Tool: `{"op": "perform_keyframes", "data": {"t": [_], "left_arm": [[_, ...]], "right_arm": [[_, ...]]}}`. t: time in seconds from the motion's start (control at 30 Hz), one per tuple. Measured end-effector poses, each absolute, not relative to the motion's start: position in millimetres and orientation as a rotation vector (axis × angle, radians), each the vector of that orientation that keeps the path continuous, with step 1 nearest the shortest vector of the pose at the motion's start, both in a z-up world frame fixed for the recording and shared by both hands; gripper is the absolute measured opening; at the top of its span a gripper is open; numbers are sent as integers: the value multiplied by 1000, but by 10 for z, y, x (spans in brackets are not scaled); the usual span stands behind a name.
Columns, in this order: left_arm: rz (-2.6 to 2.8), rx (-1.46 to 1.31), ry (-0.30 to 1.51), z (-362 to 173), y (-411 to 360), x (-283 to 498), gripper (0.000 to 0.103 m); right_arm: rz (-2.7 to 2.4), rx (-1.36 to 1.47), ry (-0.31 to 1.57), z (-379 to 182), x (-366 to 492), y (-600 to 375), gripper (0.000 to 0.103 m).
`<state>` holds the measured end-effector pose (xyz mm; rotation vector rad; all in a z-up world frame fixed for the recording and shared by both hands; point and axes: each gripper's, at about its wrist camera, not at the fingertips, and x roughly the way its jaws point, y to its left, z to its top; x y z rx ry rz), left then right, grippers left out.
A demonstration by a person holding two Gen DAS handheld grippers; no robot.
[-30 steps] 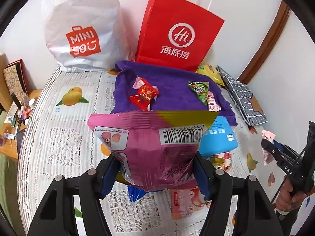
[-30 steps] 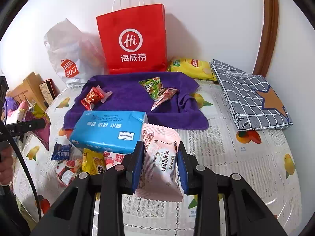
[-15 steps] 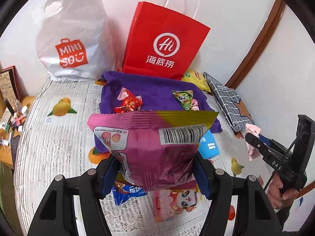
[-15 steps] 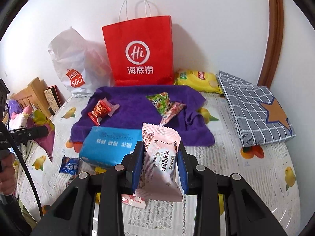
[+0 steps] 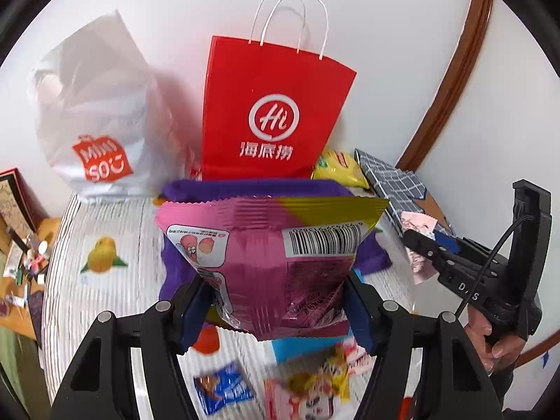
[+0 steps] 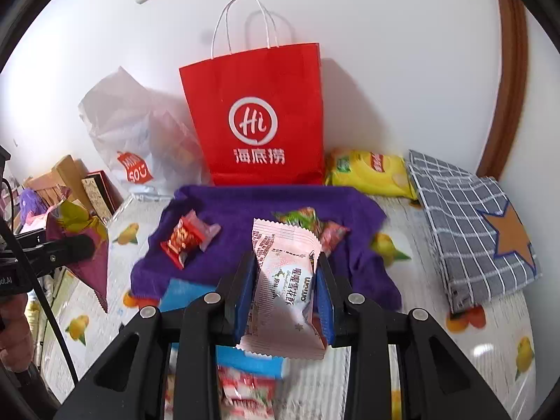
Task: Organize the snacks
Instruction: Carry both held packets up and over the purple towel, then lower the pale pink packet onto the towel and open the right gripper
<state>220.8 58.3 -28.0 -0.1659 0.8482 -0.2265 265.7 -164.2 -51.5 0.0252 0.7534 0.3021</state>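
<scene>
You are working over a bed (image 6: 413, 332) covered in a fruit-print quilt, with a purple towel (image 6: 252, 206) spread near the red paper bag (image 6: 259, 119). Three small snacks are already lying on the towel, so you seem partway through; loose packets near the blue pack (image 6: 178, 290) are still waiting. Your left gripper (image 5: 276, 301) is clamping its fingers on the big pink-and-yellow bag (image 5: 273, 255), held above the towel's near edge. Your right gripper (image 6: 283, 290) is pinching the pale pink packet (image 6: 283, 280), likewise in the air. That big bag is hiding most of the towel from the left camera, and the lower packets are blurring
</scene>
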Motion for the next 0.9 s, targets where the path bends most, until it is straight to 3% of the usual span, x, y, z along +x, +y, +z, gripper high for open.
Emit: {"op": "perform_keyframes", "data": {"t": [0.4,0.9], "left_arm": [[-198,-156,843,-202,623,2906,66],[-128,-174,957,-749,879,3496,66]], "right_arm": [[300,11,743,-445,3299,-1435,33],[365,35,824,-848,3850,-1275,33]]}}
